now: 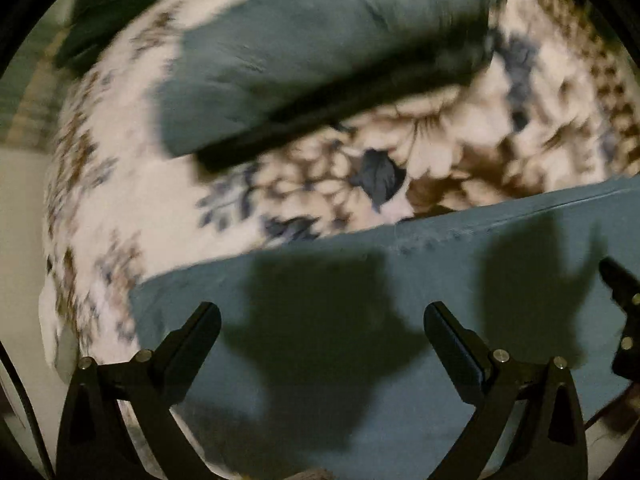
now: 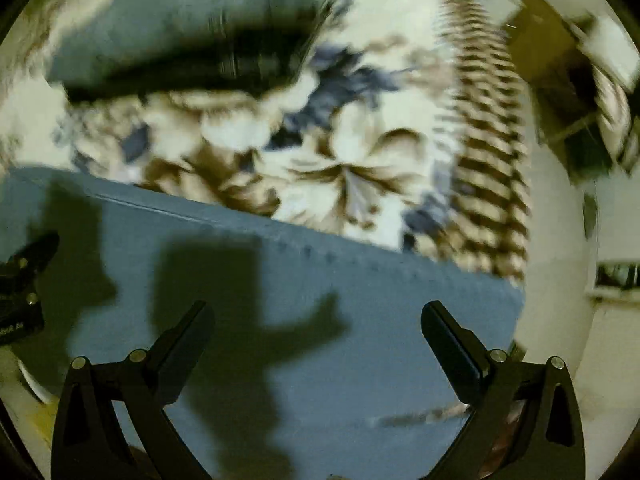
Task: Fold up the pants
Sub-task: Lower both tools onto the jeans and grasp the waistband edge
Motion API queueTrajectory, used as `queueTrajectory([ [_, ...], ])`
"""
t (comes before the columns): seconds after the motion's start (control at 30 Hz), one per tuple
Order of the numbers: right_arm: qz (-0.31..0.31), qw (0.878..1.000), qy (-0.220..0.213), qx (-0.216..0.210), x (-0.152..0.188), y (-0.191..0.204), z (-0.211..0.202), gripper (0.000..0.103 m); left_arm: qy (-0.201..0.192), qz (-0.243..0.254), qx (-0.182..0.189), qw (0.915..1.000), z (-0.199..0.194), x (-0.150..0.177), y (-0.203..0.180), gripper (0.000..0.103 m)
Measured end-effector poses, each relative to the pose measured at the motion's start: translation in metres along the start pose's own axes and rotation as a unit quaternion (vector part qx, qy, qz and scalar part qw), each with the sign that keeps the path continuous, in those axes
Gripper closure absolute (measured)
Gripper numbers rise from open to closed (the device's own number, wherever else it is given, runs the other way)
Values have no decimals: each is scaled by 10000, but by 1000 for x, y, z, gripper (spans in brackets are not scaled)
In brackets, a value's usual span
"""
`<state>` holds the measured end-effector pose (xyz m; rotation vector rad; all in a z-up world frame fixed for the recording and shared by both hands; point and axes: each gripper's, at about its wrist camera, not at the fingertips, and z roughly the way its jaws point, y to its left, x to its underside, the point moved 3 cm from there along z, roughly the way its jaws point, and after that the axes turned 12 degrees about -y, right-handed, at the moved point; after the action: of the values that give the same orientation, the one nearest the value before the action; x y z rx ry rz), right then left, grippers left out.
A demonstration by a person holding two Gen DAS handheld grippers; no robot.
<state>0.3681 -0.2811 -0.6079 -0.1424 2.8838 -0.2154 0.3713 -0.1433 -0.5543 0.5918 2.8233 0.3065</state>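
Teal-blue pants (image 1: pixel 420 280) lie flat on a floral bedspread, filling the lower half of both wrist views (image 2: pixel 340 300). My left gripper (image 1: pixel 322 316) hovers open just above the cloth, nothing between its fingers. My right gripper (image 2: pixel 318 314) is open too, above the same cloth near its right edge. The right gripper (image 1: pixel 622 304) shows at the right edge of the left wrist view, and the left gripper (image 2: pixel 24 280) at the left edge of the right wrist view. Both cast shadows on the pants. A second teal cloth (image 1: pixel 320 52) lies folded farther back, also visible in the right wrist view (image 2: pixel 180 28).
The white, brown and blue floral bedspread (image 1: pixel 460 152) covers the bed, with a brown striped border (image 2: pixel 492 160) at the right. Beyond the bed's right side are a pale floor and dark furniture (image 2: pixel 560 80). The bed's left edge drops off (image 1: pixel 24 220). Both views are motion-blurred.
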Motion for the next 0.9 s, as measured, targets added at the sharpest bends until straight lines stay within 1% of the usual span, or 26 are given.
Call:
queueTrajectory([
  [0.1, -715, 9964, 440, -100, -3, 8, 63, 0, 216, 392, 141, 9989, 52, -8, -17, 0],
  [0.17, -1037, 9921, 674, -224, 1, 13, 87, 0, 273, 556, 273, 9977, 68, -10, -23, 1],
  [0.23, -1206, 9884, 792, -466, -1, 13, 106, 0, 253, 620, 403, 9969, 73, -10, -25, 1],
  [0.27, -1230, 9872, 840, -576, -2, 12, 111, 1, 221, 608, 505, 9966, 72, -10, -24, 3],
  [0.3, -1225, 9861, 884, -689, -2, 11, 114, 3, 210, 567, 627, 9962, 70, -9, -22, 8],
  [0.33, -1218, 9853, 903, -787, -3, 11, 116, 8, 188, 531, 776, 9954, 68, -8, -20, 12],
  [0.37, -1219, 9845, 906, -875, -3, 11, 117, 16, 146, 511, 907, 9945, 65, -7, -19, 21],
  [0.4, -1233, 9833, 895, -990, -3, 13, 116, 22, 118, 506, 984, 9938, 62, -6, -19, 31],
  [0.43, -1241, 9826, 882, -1067, -3, 13, 113, 36, 67, 547, 1079, 9926, 57, -4, -19, 37],
  [0.47, -1264, 9819, 854, -1124, -2, 14, 111, 49, 34, 587, 1122, 9920, 53, -3, -21, 49],
  [0.5, -1304, 9810, 832, -1173, -2, 17, 110, 56, -18, 655, 1151, 9912, 47, -2, -23, 63],
  [0.53, -1305, 9804, 825, -1223, -1, 16, 107, 72, -59, 697, 1159, 9908, 43, 1, -24, 70],
  [0.57, -1265, 9805, 817, -1259, -1, 16, 106, 82, -105, 733, 1143, 9907, 37, 1, -25, 80],
  [0.6, -1220, 9808, 808, -1286, 1, 15, 104, 86, -167, 755, 1082, 9911, 32, 1, -24, 89],
  [0.63, -1186, 9812, 789, -1304, 1, 16, 102, 91, -214, 745, 1047, 9915, 28, 0, -22, 91],
  [0.67, -1142, 9819, 736, -1318, 2, 16, 98, 95, -238, 678, 1049, 9919, 25, -2, -20, 97],
  [0.77, -1037, 9844, 574, -1304, 3, 9, 82, 97, -318, 518, 1064, 9925, 6, -7, -5, 99],
  [0.87, -913, 9858, 391, -1351, 16, 1, 54, 97, -488, 465, 1010, 9926, -18, -6, 4, 100],
  [0.9, -854, 9863, 326, -1375, 18, -3, 45, 97, -523, 446, 1005, 9926, -29, -3, 13, 100],
])
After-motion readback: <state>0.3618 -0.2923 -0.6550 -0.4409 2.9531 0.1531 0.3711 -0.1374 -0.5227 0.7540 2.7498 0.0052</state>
